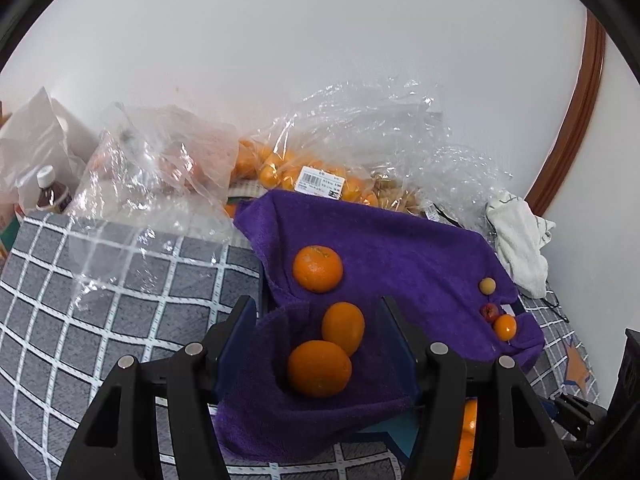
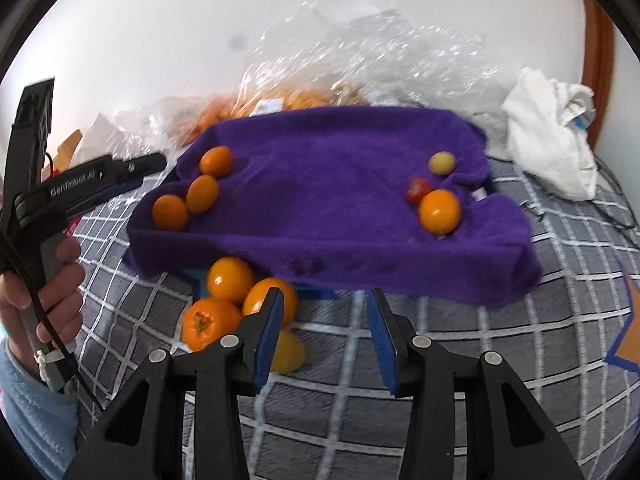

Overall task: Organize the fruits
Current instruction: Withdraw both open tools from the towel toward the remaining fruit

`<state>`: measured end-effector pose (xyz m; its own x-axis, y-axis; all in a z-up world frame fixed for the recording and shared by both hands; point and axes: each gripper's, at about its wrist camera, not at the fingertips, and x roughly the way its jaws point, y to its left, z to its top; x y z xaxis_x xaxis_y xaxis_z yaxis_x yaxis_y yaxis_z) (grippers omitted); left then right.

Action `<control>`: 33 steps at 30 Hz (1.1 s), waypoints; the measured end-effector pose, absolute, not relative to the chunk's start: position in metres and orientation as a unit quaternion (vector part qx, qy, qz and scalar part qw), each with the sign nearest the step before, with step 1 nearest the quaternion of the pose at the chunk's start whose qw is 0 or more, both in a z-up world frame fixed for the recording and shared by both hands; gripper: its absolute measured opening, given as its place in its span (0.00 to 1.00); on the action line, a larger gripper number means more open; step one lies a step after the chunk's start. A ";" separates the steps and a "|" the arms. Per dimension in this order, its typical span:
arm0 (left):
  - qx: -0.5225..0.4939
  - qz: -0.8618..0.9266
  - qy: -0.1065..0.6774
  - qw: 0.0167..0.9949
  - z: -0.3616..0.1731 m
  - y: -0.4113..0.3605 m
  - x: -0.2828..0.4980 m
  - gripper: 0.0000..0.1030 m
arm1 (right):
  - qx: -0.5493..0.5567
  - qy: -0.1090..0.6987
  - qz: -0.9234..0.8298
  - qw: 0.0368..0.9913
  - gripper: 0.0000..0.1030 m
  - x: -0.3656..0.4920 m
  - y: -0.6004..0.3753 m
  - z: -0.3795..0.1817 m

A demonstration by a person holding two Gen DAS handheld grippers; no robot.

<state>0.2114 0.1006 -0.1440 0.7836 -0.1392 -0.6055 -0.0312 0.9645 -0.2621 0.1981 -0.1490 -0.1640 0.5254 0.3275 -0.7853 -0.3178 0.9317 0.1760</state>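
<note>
While both sets of jaws stand wide apart and hold nothing, the left gripper (image 1: 316, 336) frames two oranges (image 1: 319, 368) lying in a fold of the purple towel (image 1: 400, 248) at its left end, and the right gripper (image 2: 326, 320) hangs over bare cover just before the towel's front edge. Item: third orange (image 1: 318, 268), just behind the pair, pebbled skin, round, slightly flattened. Item: loose cluster of smooth, glossy orange fruits (image 2: 230, 280) on the bed cover (image 2: 480, 340) below the towel's front left corner, one showing a dry calyx, one yellower fruit (image 2: 288, 354) beside them, partly hidden by the right gripper's left finger. Item: right end of towel, one glossy orange fruit (image 2: 439, 211), touching a small red fruit (image 2: 418, 189), and a small pale yellow-green fruit (image 2: 441, 163) just behind. Handling, by estimate: oranges firm, moderately heavy, prone to roll; grip across the widest part. Smooth fruits likely slippery and softer; close gently. Small fruits light, easily bruised. Towel plush, limp, rumpled, draped over something unseen. Cover grey with a white grid, soft. Behind, against the wall: crinkled clear plastic bags (image 1: 360, 132), one with bagged oranges and a price label; white crumpled cloth (image 2: 552, 140) at the far right.
</note>
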 end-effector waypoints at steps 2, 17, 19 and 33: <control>-0.128 -0.024 0.325 0.937 -0.144 0.102 0.212 0.59 | 0.002 0.452 0.188 0.872 0.42 0.199 -0.144 -0.166; -0.133 -0.022 0.331 0.934 -0.149 0.102 0.214 0.59 | -0.024 0.439 0.149 0.886 0.47 0.209 -0.145 -0.163; -0.132 -0.022 0.332 0.934 -0.151 0.102 0.215 0.59 | -0.026 0.443 0.142 0.885 0.47 0.212 -0.148 -0.164; -0.143 -0.022 0.326 0.934 -0.147 0.108 0.213 0.59 | -0.022 0.464 0.142 0.874 0.17 0.225 -0.143 -0.186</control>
<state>0.2130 0.1081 -0.1467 0.7861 -0.1355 -0.6031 -0.0514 0.9580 -0.2822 0.2247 -0.1433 -0.1861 0.5297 0.2291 -0.8167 -0.2691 0.9585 0.0944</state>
